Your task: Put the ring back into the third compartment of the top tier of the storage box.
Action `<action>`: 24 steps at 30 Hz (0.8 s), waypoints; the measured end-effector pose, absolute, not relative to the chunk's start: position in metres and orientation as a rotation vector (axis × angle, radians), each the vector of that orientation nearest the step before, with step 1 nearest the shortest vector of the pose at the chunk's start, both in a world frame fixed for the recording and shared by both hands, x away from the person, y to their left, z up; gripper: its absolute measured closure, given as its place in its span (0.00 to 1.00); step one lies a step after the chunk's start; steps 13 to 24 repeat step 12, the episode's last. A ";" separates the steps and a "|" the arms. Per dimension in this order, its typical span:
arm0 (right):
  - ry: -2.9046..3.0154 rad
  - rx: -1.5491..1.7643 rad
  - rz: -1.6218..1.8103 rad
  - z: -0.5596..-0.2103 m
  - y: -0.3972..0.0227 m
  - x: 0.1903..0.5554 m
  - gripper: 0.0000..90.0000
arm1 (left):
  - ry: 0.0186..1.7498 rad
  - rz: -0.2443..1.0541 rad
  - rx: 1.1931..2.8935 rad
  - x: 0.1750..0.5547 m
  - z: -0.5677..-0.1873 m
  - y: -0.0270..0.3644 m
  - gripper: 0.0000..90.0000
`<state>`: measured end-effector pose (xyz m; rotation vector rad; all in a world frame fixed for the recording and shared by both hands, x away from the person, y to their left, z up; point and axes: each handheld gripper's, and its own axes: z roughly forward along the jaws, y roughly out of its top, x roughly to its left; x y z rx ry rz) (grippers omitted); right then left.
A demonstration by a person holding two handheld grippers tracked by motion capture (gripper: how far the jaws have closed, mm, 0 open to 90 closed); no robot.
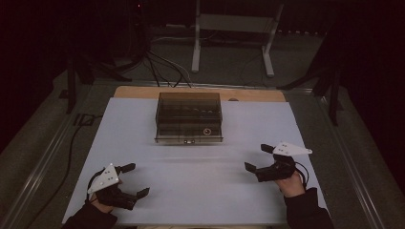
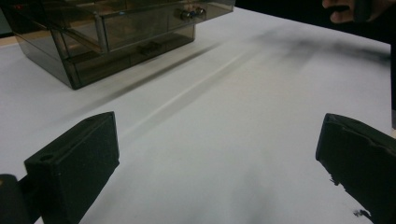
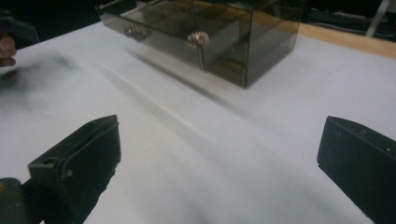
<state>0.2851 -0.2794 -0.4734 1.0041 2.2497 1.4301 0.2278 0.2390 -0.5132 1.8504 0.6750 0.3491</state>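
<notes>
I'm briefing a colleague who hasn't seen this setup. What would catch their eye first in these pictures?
First, the smoky see-through drawer box standing alone at the far middle of the white table, with small round knobs on its drawer fronts. Next, the two black grippers near the table's front edge, the left gripper and the right gripper, both open, holding nothing and pointing inward.

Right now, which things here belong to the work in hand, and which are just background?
In the job:
drawer box, its round knob
left gripper, open
right gripper, open

Lying about:
cables on the floor
white metal stand behind the table
</notes>
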 end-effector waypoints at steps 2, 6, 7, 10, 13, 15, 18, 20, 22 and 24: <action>2.241 1.016 1.420 -0.476 -0.284 0.280 0.00 | 0.676 0.349 1.854 0.228 -0.514 0.239 0.01; 2.235 1.045 1.397 -0.481 -0.292 0.269 0.00 | 0.674 0.349 1.851 0.228 -0.513 0.239 0.01; 2.234 1.053 1.388 -0.482 -0.294 0.267 0.00 | 0.675 0.349 1.852 0.228 -0.513 0.239 0.01; 2.220 1.075 1.357 -0.486 -0.298 0.261 0.00 | 0.673 0.351 1.857 0.228 -0.514 0.238 0.01; 2.216 1.084 1.346 -0.488 -0.301 0.258 0.00 | 0.673 0.349 1.853 0.228 -0.513 0.238 0.01; 2.216 1.084 1.346 -0.488 -0.301 0.258 0.00 | 0.673 0.349 1.853 0.228 -0.513 0.238 0.01; 2.216 1.084 1.346 -0.488 -0.301 0.258 0.00 | 0.673 0.349 1.853 0.228 -0.513 0.238 0.01; 2.216 1.084 1.346 -0.488 -0.301 0.258 0.00 | 0.673 0.349 1.853 0.228 -0.513 0.238 0.01; 2.216 1.084 1.346 -0.488 -0.301 0.258 0.00 | 0.673 0.349 1.853 0.228 -0.513 0.238 0.01; 2.216 1.084 1.346 -0.488 -0.301 0.258 0.00 | 0.673 0.349 1.853 0.228 -0.513 0.238 0.01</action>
